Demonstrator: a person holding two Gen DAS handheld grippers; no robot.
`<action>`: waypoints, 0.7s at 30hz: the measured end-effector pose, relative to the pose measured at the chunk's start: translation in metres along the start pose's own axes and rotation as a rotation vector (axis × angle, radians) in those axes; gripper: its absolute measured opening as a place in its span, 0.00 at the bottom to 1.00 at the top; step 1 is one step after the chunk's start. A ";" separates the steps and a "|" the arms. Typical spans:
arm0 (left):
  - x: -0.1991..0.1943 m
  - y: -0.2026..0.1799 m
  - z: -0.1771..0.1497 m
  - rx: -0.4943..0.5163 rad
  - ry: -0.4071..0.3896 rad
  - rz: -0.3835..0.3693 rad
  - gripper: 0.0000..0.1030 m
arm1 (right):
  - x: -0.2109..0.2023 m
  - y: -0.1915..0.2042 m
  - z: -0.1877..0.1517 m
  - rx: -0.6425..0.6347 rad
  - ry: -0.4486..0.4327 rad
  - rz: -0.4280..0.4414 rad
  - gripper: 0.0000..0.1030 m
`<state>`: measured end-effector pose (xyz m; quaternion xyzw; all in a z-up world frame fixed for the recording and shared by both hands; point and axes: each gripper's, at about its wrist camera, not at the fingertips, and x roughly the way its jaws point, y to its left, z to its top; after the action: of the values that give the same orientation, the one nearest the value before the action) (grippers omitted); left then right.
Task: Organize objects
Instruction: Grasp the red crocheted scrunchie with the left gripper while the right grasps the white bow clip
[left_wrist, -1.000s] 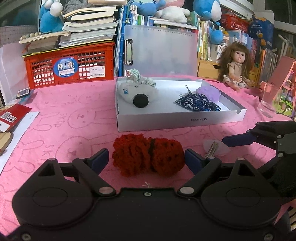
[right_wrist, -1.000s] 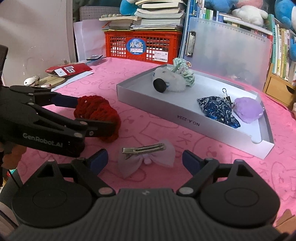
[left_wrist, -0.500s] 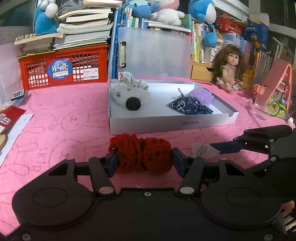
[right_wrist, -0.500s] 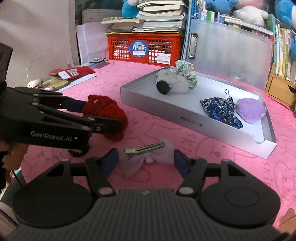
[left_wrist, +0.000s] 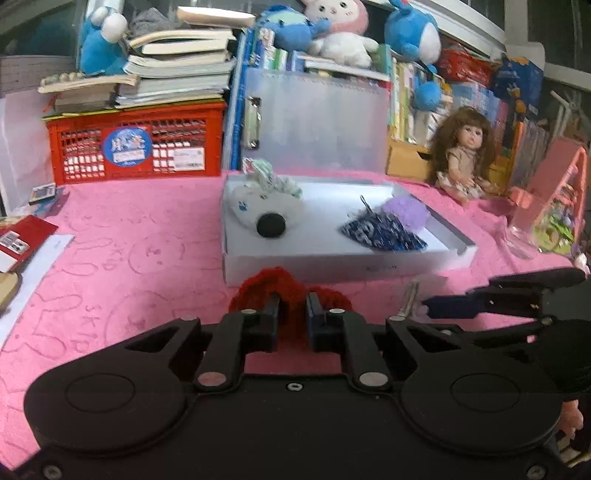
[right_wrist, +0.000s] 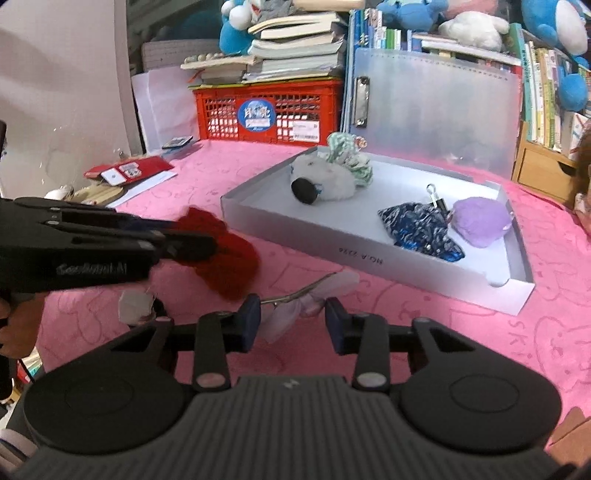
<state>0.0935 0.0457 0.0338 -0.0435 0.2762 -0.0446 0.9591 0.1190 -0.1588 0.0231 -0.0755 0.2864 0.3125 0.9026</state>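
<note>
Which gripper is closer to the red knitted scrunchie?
Left. The left gripper is shut on the red knitted scrunchie. The right gripper is beside it, closing around the pale bow hair clip.

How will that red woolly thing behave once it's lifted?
The red scrunchie bulges either side of the left tool, so it is probably soft and squashy. Its loose knit looks light. Fuzzy yarn should grip rather than slip, though the ends may droop.

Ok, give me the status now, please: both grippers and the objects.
Left gripper shut on red scrunchie. Right gripper closing around bow clip, grip unconfirmed. Tray ahead, nothing blocking.
</note>
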 end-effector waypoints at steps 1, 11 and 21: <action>0.000 0.002 0.002 -0.016 0.001 -0.004 0.11 | -0.001 -0.001 0.001 0.005 -0.008 -0.004 0.41; 0.003 -0.001 0.004 0.001 -0.008 -0.001 0.10 | -0.007 -0.011 0.010 0.033 -0.037 -0.036 0.41; 0.012 -0.017 -0.006 0.102 -0.032 0.037 0.72 | -0.007 -0.022 0.007 0.070 -0.037 -0.068 0.42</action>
<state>0.0995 0.0277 0.0245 0.0100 0.2589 -0.0403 0.9650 0.1310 -0.1776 0.0325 -0.0479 0.2777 0.2727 0.9199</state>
